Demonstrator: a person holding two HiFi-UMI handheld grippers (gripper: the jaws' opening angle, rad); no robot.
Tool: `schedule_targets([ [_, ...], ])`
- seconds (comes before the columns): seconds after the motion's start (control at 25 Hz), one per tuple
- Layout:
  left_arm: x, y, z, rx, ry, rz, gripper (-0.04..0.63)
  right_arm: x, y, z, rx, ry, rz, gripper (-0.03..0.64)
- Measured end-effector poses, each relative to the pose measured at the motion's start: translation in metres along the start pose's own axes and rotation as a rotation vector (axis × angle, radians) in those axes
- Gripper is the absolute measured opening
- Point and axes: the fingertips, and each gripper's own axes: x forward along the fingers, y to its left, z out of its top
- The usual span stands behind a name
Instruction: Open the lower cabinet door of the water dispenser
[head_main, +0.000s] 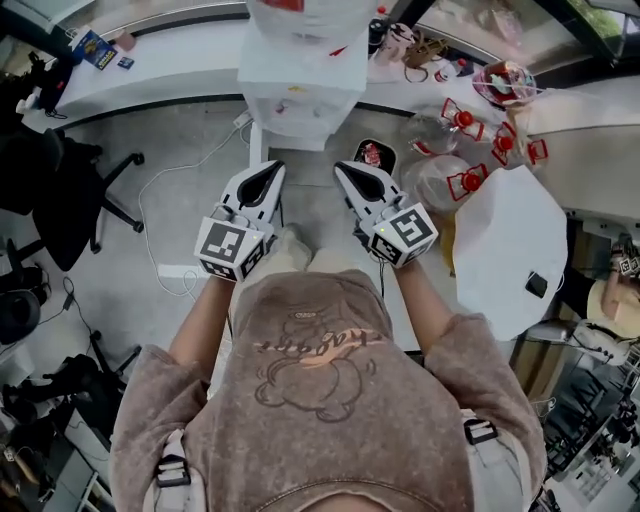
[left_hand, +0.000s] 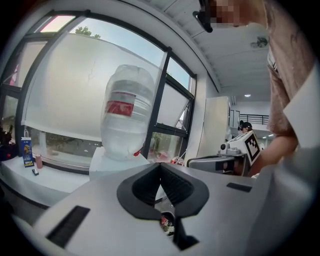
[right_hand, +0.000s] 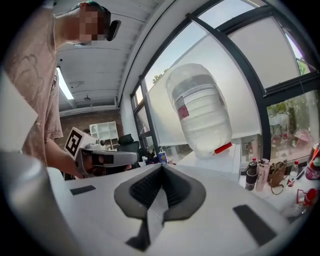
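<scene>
The water dispenser (head_main: 300, 95) stands at the top centre of the head view, straight ahead of you. Its big inverted water bottle (left_hand: 125, 117) fills the middle of both gripper views. The lower cabinet door shows in no view. I judge it sits low on the front face, below what either gripper camera takes in. From your head the front is too foreshortened to tell which edge is hinged. Your left gripper (head_main: 268, 172) and right gripper (head_main: 347, 172) sit side by side at mid-frame, noses toward the dispenser and about equally near it. Both are clenched on nothing, jaws met tip to tip. The door should lie forward and well down from both, so I judge you must lower them before reaching in
</scene>
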Motion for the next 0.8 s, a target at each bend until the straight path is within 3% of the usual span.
schedule_targets([
  [0.36,-0.003,-0.013,0.029,0.034,0.006,-0.057,0.012,-0.022,0.009,0.040,-0.060,-0.048,-0.087,0.006],
  [0.52,-0.005,-0.022,0.039,0.057,-0.010,-0.042,0.014,-0.037,0.005,0.055,-0.099,-0.080,-0.148,0.006],
  [0.8,-0.008,-0.033,0.031,0.077,-0.038,-0.003,0.014,-0.064,-0.004,0.040,-0.085,-0.108,-0.218,0.006],
])
